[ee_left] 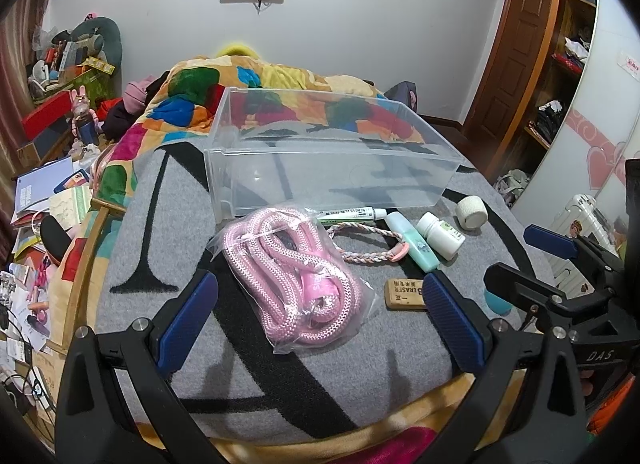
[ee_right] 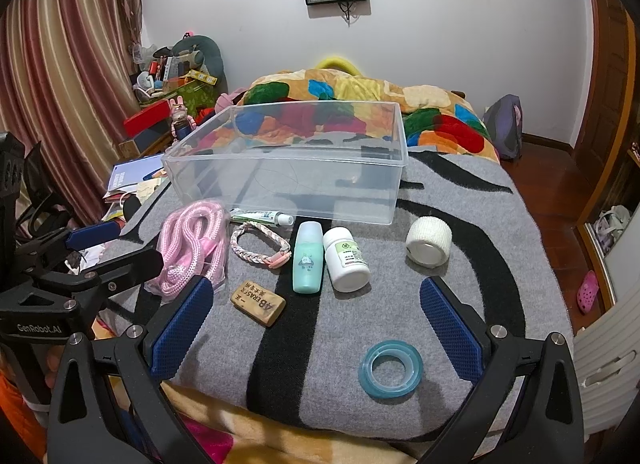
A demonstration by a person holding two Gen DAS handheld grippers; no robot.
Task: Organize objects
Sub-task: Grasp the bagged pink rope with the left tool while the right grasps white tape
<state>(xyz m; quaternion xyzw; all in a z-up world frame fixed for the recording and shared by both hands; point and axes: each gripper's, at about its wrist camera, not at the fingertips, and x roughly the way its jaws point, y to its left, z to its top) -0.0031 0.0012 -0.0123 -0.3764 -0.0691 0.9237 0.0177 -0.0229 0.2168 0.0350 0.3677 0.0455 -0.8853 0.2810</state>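
Observation:
A clear plastic bin [ee_left: 240, 168] [ee_right: 192, 180] stands empty on the grey blanket. In front of it lie a bagged pink rope [ee_left: 296, 280] [ee_right: 192, 248], a tube [ee_left: 352, 216], a braided bracelet [ee_right: 260, 250], a green bottle [ee_right: 308, 256], a white pill bottle [ee_right: 346, 260], a white bandage roll [ee_right: 428, 242], an eraser [ee_right: 258, 302] and a blue tape ring [ee_right: 391, 369]. My left gripper [ee_left: 316, 296] is open, its fingers either side of the rope. My right gripper [ee_right: 316, 304] is open, hovering near the tape ring and bottles.
A colourful quilt [ee_right: 360, 96] lies behind the bin. Clutter, books and a bear figure [ee_right: 180, 116] crowd the left side by the curtain. A wardrobe and door [ee_left: 516, 52] stand on the right. The bed's front edge is just below the grippers.

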